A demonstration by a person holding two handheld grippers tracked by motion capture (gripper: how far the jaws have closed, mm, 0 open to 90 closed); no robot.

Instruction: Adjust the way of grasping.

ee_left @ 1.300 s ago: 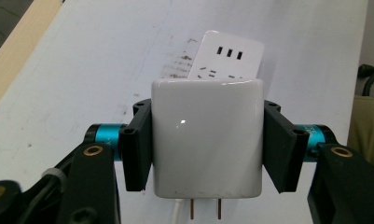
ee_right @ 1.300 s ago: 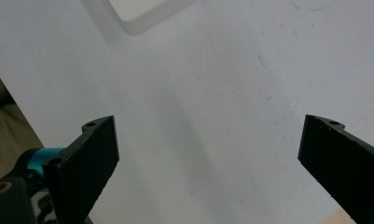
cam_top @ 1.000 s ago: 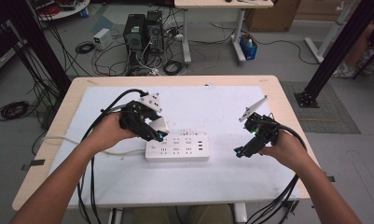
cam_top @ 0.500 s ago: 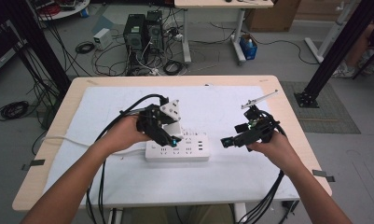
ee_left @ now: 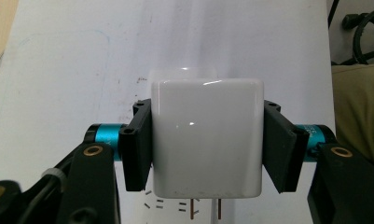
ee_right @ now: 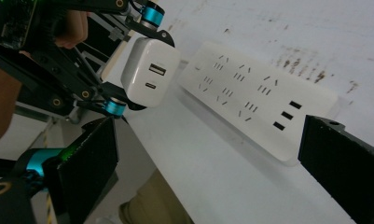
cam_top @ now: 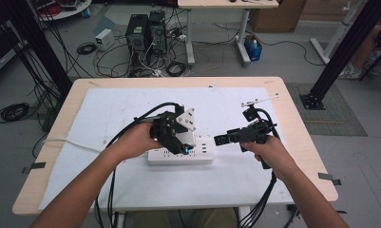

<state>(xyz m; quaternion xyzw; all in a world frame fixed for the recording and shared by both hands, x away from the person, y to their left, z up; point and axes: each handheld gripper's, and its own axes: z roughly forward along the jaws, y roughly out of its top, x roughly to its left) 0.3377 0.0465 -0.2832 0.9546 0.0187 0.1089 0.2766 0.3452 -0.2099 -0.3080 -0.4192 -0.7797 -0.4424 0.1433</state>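
In the high view, the left gripper (cam_top: 184,148) sits just left of the frame's centre, held over the white power strip (cam_top: 180,156) that lies on the white mat (cam_top: 131,109) covering the table (cam_top: 69,95). A white charger block (cam_top: 186,137) is caught between its jaws, right above the strip's top face. The right gripper (cam_top: 221,139) is to the right of centre, its jaws pointing toward the left of the frame at the strip's right end; they stand apart with nothing between them.

In the left gripper view, the charger block (ee_left: 207,140) occupies the middle of the frame. The two black jaws press flat on its left and right sides, closed firmly on it. Its metal prongs (ee_left: 192,209) stick out below it at the bottom edge, over the socket slots of the power strip (ee_left: 168,205); whether they touch the slots cannot be told.

In the right gripper view, the right gripper (ee_right: 208,172) has its own jaws at the lower left and lower right corners, wide open and empty. The power strip (ee_right: 264,102) runs from the upper middle to the right, lying between and beyond them. At the upper left the left gripper (ee_right: 128,60) holds the charger block (ee_right: 149,72), its face with two ports turned to the camera, just beside the strip's near end.
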